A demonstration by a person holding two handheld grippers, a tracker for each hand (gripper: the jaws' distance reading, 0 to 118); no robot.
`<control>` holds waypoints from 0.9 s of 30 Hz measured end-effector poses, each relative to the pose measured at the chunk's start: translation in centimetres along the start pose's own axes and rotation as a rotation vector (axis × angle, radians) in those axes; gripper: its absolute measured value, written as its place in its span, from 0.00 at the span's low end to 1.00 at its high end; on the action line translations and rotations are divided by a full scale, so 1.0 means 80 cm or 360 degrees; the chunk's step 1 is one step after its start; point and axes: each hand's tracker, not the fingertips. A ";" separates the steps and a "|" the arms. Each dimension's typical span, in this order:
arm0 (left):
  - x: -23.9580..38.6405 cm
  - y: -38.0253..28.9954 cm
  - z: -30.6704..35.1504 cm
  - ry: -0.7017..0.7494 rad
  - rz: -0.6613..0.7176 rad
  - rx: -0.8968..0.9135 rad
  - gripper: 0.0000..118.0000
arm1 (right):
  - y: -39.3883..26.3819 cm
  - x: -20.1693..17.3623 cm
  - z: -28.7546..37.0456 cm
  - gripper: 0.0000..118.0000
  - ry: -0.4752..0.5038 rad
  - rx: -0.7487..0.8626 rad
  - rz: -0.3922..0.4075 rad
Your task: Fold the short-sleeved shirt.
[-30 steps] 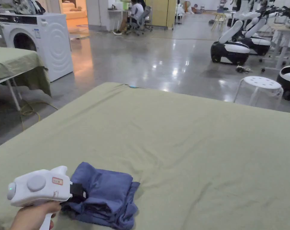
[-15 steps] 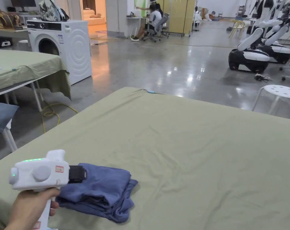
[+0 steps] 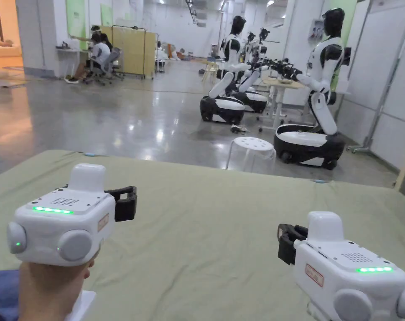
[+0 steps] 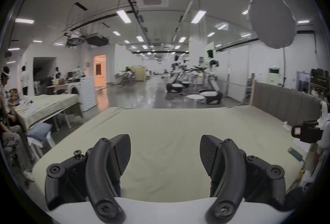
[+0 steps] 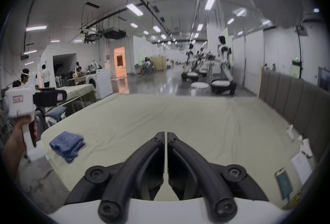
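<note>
While the folded shirt lies slantwise, left tool gapes — right tool pressed together.

There were two tools, the left tool and the right tool, one folded blue shirt on one green-covered surface, one white stool and one washing machine.
</note>
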 end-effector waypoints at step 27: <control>0.120 0.010 -0.011 -0.0016 -0.0090 0.0116 0.67 | 0.021 0.058 -0.003 1.00 -0.0155 0.0164 0.0049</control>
